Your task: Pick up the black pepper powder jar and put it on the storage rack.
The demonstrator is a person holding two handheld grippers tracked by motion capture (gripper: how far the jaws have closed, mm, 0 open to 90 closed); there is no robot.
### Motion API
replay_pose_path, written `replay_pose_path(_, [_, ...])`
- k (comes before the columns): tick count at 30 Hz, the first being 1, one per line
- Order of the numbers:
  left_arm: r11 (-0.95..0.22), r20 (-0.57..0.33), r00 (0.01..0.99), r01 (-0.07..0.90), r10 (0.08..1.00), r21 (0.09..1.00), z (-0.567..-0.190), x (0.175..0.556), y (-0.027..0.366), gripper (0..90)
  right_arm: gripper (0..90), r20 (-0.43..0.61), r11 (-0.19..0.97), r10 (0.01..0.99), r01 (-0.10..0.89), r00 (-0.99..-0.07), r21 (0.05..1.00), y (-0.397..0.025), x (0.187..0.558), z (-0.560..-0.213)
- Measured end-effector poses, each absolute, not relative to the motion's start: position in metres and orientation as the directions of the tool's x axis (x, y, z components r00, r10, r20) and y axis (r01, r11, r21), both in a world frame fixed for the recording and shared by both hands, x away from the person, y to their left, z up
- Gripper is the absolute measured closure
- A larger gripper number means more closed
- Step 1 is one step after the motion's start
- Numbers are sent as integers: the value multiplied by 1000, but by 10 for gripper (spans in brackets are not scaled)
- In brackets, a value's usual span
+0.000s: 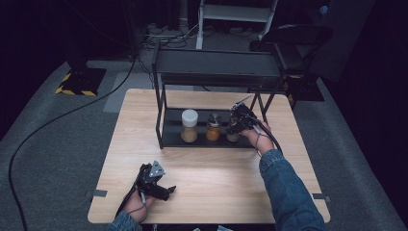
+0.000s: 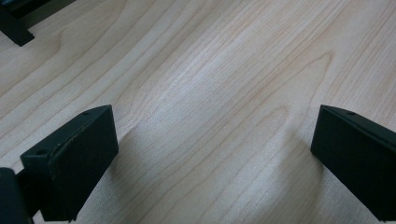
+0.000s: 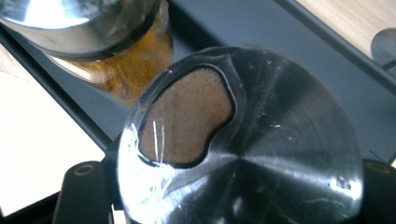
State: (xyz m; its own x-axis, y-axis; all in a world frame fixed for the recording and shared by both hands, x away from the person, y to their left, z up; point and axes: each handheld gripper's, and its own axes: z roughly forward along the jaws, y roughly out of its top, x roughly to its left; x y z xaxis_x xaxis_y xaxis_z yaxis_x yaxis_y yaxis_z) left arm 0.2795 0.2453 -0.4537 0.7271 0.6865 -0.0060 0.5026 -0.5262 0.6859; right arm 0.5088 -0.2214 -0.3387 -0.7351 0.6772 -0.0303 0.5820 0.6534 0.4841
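At centre right of the high view, the right gripper (image 1: 237, 126) reaches into the lower shelf of a black metal rack (image 1: 163, 122), its jaws pinching a spice jar (image 1: 233, 136) at the right end of a row of three. In the right gripper view the jar's silver lid (image 3: 280, 154) sits between the two black jaws, brown powder showing through its clear window. An orange-filled jar (image 1: 213, 128) stands just beside it, a white-capped jar (image 1: 189, 126) further left. At lower left, the left gripper (image 1: 161, 188) rests on the wooden table (image 1: 216, 173), jaws spread wide over bare wood.
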Motion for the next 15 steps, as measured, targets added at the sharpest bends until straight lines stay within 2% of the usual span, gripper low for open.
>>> replay_pose_path(12, [-527,-5,727,502,686,685,-454,280,245,6,295,-42,660,682,590,-730,465,-219,508,-340])
replay_pose_path(15, [-526,-6,726,503,687,686,-454,279,245,6,250,-54,656,684,582,-727,480,-219,501,-335])
